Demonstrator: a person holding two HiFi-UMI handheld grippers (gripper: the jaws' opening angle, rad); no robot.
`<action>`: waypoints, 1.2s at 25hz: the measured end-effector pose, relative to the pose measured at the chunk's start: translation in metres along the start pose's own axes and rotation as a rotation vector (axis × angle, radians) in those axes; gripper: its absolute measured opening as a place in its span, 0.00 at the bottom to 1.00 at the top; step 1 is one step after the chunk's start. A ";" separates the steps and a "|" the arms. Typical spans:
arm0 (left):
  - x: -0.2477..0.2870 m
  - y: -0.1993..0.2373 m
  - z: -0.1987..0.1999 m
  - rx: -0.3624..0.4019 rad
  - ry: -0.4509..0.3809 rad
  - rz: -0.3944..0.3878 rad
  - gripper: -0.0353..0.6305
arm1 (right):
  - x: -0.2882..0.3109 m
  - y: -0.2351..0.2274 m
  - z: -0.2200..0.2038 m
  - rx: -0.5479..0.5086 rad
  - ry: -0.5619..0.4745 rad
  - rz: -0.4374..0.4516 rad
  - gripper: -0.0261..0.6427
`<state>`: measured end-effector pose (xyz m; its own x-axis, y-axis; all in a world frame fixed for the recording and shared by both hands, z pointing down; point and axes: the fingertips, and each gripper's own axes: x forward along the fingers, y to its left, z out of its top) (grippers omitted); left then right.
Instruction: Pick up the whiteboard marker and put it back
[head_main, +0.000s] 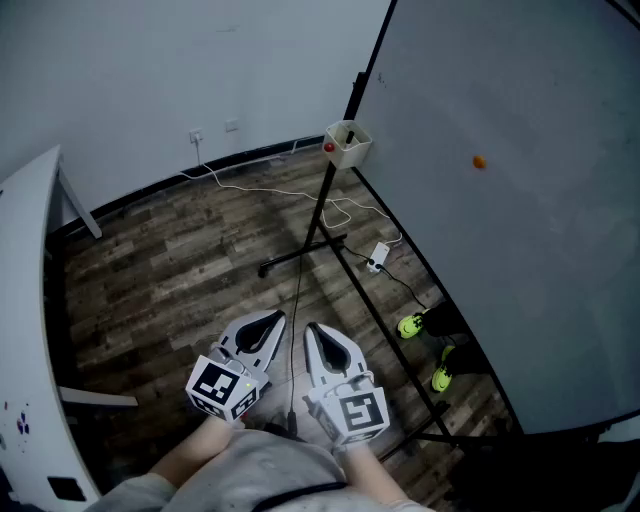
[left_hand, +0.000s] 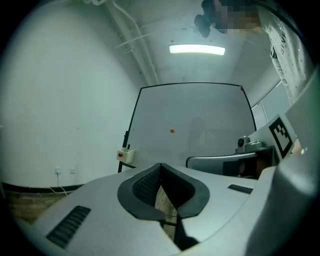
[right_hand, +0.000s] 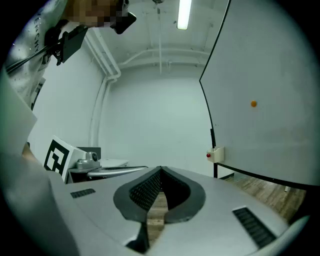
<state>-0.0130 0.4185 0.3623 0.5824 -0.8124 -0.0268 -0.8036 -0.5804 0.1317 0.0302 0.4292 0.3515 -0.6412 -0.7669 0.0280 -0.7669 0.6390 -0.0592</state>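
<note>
A small cream holder box (head_main: 348, 143) hangs at the left edge of the whiteboard (head_main: 520, 200). A red tip (head_main: 329, 147) shows on its side; I cannot tell whether it is the marker. The same box appears in the left gripper view (left_hand: 126, 154) and in the right gripper view (right_hand: 216, 154), far ahead of both. My left gripper (head_main: 275, 318) and right gripper (head_main: 312, 327) sit side by side close to the person's body, pointing level toward the board. Both have their jaws together with nothing between them, as seen in the left gripper view (left_hand: 160, 164) and the right gripper view (right_hand: 160, 168).
The board's black stand legs (head_main: 300, 255) spread over the wood floor, with white cables and a power strip (head_main: 378, 257) beside them. Two neon-green shoes (head_main: 410, 325) show under the board. An orange magnet (head_main: 479, 161) sticks to the board. A white table (head_main: 25, 300) lies at left.
</note>
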 end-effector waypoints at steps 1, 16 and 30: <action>0.002 -0.004 0.002 0.000 -0.001 0.003 0.08 | -0.003 -0.002 0.000 -0.002 0.011 0.005 0.07; 0.036 -0.041 -0.002 0.013 -0.009 0.009 0.08 | -0.029 -0.037 0.000 -0.052 0.014 0.042 0.07; 0.114 0.015 -0.002 0.008 0.002 -0.063 0.08 | 0.047 -0.090 0.006 -0.017 -0.027 -0.004 0.07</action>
<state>0.0415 0.3177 0.3630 0.6318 -0.7745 -0.0327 -0.7665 -0.6305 0.1221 0.0694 0.3355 0.3524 -0.6375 -0.7704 0.0008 -0.7697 0.6369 -0.0426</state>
